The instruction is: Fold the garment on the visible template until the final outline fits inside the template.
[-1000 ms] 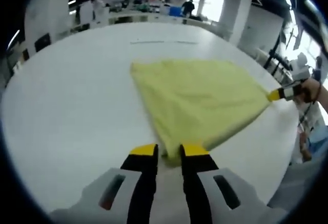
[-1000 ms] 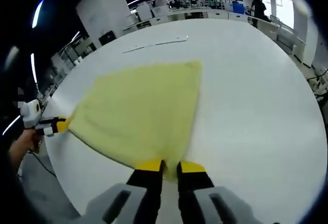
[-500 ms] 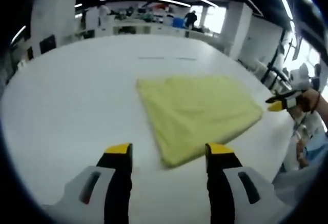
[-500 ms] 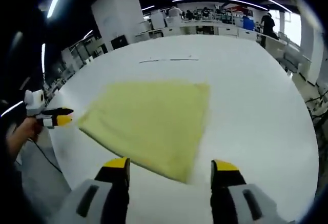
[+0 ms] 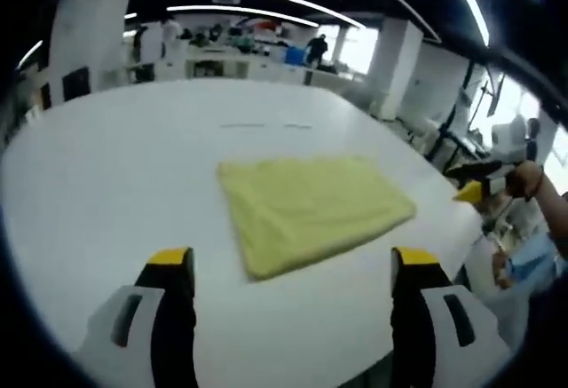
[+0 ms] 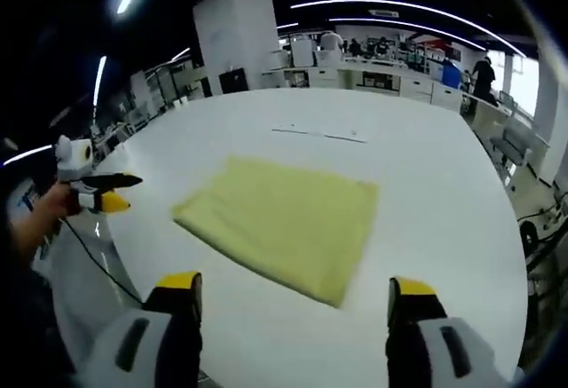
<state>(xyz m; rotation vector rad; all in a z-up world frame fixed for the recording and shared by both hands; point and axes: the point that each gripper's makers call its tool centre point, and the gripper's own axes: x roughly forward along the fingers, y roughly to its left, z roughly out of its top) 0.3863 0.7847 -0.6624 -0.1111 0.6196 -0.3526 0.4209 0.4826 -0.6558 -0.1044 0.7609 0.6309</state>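
1. Big white table (image 5: 106, 184) in an open-plan workshop, with the yellow garment (image 5: 311, 210) lying flat mid-table as a folded rectangle.
2. A second earlier both claws pinched its near corners; now the left gripper (image 5: 288, 268) and right gripper (image 6: 293, 295) were spread wide, empty and backed off.
3. Fold looked done. Couldn't make out any template outline beyond faint marks (image 6: 319, 133), so fit's unconfirmed.

My left gripper (image 5: 293, 268) has black jaws with yellow tips on grey-white housings; my right gripper (image 6: 295, 296) matches. The garment (image 5: 309, 210) is plain pale yellow, unpatterned. The table (image 5: 115, 157) is plain white.
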